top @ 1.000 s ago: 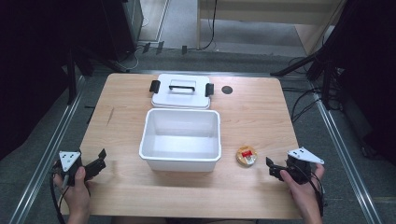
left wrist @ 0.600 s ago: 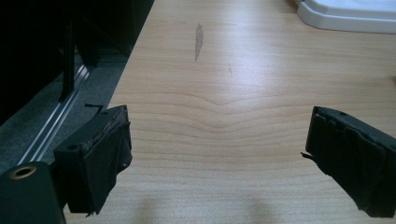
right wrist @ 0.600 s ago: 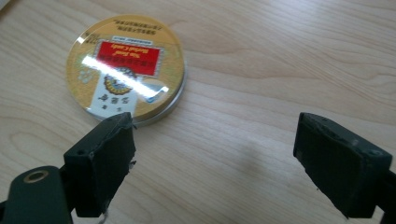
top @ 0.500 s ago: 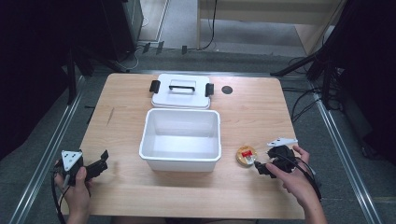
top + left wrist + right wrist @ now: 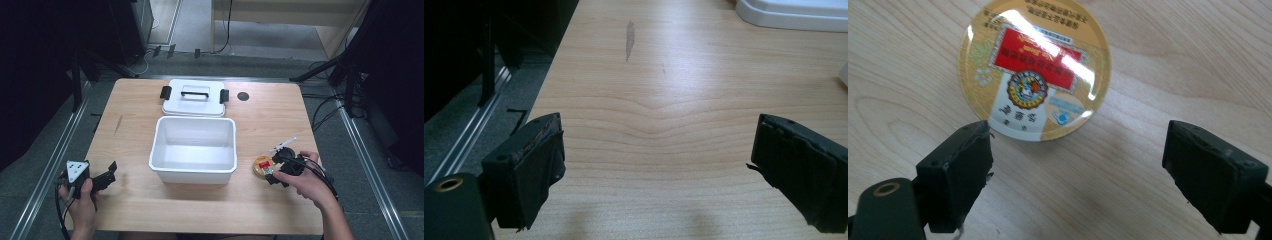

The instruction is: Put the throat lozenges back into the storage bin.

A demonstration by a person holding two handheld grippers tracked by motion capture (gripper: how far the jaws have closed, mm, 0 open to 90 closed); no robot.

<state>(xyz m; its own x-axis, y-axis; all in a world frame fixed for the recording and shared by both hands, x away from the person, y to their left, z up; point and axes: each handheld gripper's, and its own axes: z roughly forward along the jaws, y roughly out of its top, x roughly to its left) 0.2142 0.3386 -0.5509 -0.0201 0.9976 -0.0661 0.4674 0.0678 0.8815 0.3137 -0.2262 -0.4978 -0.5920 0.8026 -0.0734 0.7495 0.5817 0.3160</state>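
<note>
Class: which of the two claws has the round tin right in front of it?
The right claw, open just short of the round tin. The left claw faces bare table.

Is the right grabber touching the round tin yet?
Apart. In the right gripper view the right grabber has its jaws wide open, and bare table shows between them and the round tin, which lies just ahead.
</note>
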